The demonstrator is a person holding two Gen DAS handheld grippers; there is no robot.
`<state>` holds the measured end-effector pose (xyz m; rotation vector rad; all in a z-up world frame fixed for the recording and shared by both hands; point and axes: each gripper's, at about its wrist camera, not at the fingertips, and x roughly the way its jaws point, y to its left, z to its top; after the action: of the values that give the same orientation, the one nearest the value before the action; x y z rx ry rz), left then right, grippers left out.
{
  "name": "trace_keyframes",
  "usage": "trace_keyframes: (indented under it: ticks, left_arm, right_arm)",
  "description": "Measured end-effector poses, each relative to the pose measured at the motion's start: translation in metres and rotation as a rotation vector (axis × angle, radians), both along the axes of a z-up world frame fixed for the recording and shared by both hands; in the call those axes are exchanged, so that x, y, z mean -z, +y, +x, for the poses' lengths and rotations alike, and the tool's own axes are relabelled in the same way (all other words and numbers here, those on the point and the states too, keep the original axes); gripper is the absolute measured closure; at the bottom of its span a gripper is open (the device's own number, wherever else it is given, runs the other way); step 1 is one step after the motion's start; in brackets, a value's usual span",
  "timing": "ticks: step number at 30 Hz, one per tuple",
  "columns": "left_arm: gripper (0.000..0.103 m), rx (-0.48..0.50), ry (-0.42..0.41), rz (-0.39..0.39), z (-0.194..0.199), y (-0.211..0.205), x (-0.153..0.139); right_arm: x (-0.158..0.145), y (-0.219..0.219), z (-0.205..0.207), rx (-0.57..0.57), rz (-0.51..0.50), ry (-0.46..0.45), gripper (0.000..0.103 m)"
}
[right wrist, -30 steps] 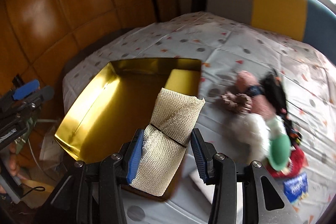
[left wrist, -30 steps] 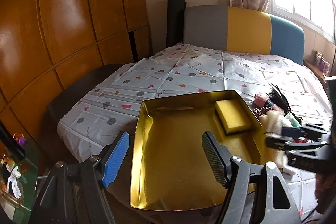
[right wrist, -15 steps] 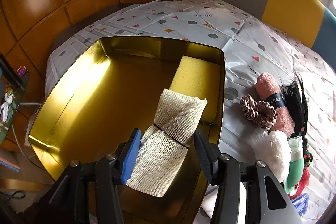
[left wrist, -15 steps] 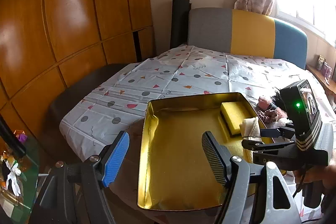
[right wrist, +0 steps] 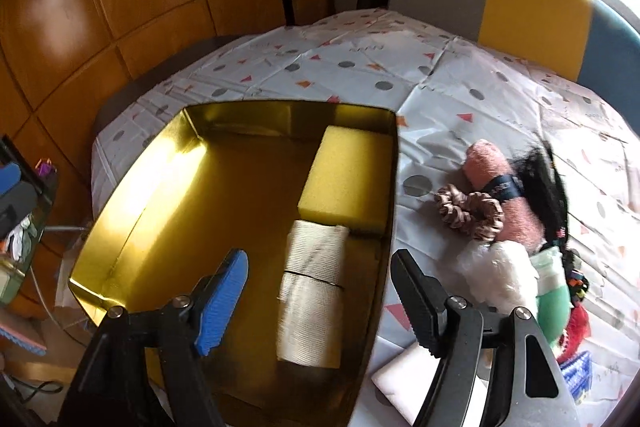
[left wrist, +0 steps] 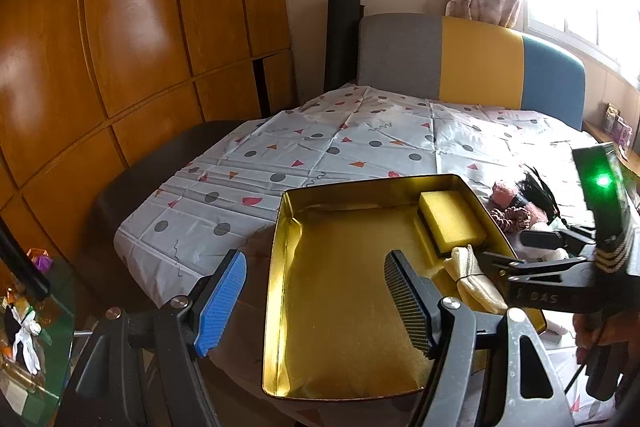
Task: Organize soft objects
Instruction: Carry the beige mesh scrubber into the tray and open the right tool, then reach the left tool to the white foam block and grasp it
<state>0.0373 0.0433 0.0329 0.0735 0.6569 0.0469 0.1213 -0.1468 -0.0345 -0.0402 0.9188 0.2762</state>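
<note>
Gold tin tray [right wrist: 132, 203], frame centre: yellow sponge [right wrist: 348, 179] and cream mesh roll [right wrist: 312, 291] stowed; right tool [right wrist: 320, 299] wide, empty; pink towel roll [right wrist: 500, 195], scrunchie [right wrist: 468, 211] remaining right.

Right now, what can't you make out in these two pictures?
- Tray: near corner behind the right gripper in the right wrist view.
- Cloth roll: half hidden by that gripper, left wrist view.
- Toy pile: tangled, cut by the right edge.
- Band lettering: too small.
</note>
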Motion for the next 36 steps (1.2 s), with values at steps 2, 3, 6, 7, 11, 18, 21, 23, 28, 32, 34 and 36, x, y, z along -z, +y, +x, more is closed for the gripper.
trace_keyframes:
  ticks: [2,3,6,7,11,18,21,23,28,32,34,36]
  left_arm:
    - [0.030,0.006,-0.001,0.008,-0.001,-0.002,0.000]
    - [0.030,0.009,-0.001,0.008,-0.001,-0.003,0.000]
    - [0.030,0.020,-0.004,0.014,-0.003,-0.008,-0.001]
    - [0.030,0.024,-0.004,0.016,-0.003,-0.009,-0.001]
    - [0.030,0.044,-0.006,0.028,-0.006,-0.017,-0.002]
    - [0.030,0.080,-0.003,0.044,-0.007,-0.032,-0.003]
    - [0.030,0.100,-0.002,0.054,-0.008,-0.040,-0.003]
    - [0.030,0.115,-0.001,0.060,-0.008,-0.047,-0.003]
    - [0.030,0.162,0.009,0.072,-0.008,-0.064,-0.003]
    - [0.030,0.251,0.019,0.064,-0.008,-0.090,-0.004]
    - [0.030,0.309,0.035,0.051,-0.008,-0.107,-0.004]
    - [0.030,0.387,0.061,0.046,-0.007,-0.129,-0.001]
  right_arm:
    - [-0.005,-0.007,-0.006,0.017,-0.004,-0.018,0.026]
    - [-0.007,-0.010,-0.009,0.023,-0.007,-0.026,0.026]
    - [-0.011,-0.022,-0.019,0.048,-0.021,-0.046,0.023]
    - [-0.012,-0.026,-0.023,0.056,-0.026,-0.051,0.023]
    - [-0.015,-0.044,-0.036,0.086,-0.033,-0.066,0.021]
    - [-0.021,-0.083,-0.054,0.157,-0.038,-0.085,0.019]
    - [-0.024,-0.104,-0.062,0.199,-0.039,-0.094,0.018]
    - [-0.025,-0.120,-0.068,0.232,-0.041,-0.098,0.018]
    - [-0.025,-0.161,-0.078,0.321,-0.047,-0.098,0.016]
    - [-0.018,-0.205,-0.087,0.427,-0.034,-0.089,0.012]
    - [-0.010,-0.228,-0.091,0.492,-0.025,-0.078,0.012]
    - [0.000,-0.251,-0.095,0.558,0.000,-0.061,0.012]
